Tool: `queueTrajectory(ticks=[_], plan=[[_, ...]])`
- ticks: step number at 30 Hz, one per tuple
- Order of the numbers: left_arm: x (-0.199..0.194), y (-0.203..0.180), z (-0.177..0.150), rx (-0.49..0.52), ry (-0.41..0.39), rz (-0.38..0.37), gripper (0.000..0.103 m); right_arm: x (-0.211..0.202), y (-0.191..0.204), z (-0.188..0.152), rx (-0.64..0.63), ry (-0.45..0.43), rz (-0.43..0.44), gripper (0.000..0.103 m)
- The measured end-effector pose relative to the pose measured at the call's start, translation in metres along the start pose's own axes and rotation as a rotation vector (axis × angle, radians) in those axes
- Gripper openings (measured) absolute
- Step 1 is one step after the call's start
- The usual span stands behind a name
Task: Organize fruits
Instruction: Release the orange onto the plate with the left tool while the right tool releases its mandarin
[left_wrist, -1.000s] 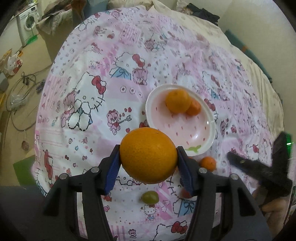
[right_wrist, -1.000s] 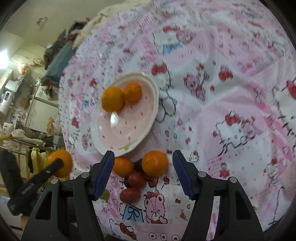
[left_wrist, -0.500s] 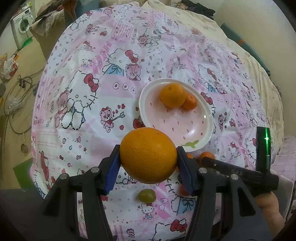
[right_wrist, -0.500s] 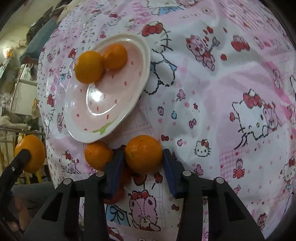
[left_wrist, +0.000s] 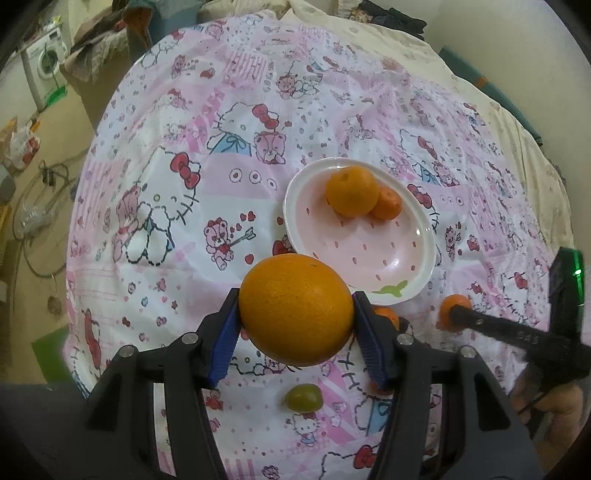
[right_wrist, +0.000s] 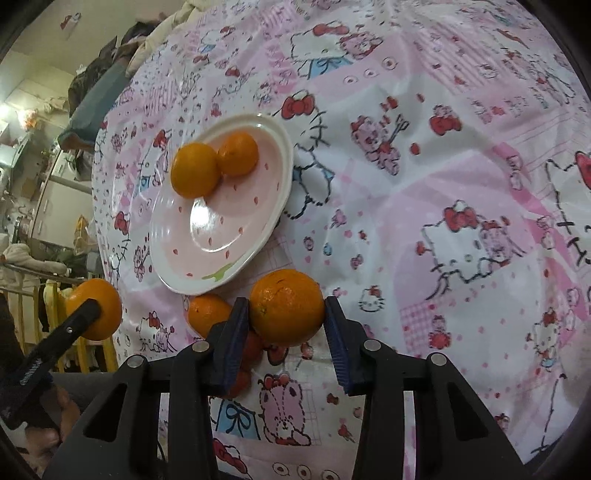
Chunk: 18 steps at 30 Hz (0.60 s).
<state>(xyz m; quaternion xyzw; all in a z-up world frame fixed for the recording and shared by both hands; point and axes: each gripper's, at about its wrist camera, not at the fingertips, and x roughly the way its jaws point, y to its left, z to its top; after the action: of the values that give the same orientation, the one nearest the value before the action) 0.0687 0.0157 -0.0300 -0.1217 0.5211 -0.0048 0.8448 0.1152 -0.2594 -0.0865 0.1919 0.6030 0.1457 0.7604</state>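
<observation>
Both grippers carry fruit: left gripper (left_wrist: 296, 314) clamps an orange (left_wrist: 296, 309), right gripper (right_wrist: 283, 314) a tangerine (right_wrist: 285, 307), just beside the plate (right_wrist: 275, 221). Next, probably lowering both onto it.

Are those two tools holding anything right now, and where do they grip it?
Yes. The left tool clamps a large orange by its sides. The right tool pinches a smaller orange across its middle.

No legible text, label or number anywhere.
</observation>
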Motion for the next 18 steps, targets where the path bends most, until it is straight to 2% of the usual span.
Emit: queueTrajectory(ticks=[11,18], plan=[[0.005,-0.014,0.002,0.049,-0.015,-0.010,0.054,-0.040,-0.021,0.002,0.048,-0.103,0.092,0.043],[0.009,-0.026,0.025,0.103,-0.017,-0.005,0.054,-0.063,-0.011,0.020,0.016,-0.175,0.157,0.043]])
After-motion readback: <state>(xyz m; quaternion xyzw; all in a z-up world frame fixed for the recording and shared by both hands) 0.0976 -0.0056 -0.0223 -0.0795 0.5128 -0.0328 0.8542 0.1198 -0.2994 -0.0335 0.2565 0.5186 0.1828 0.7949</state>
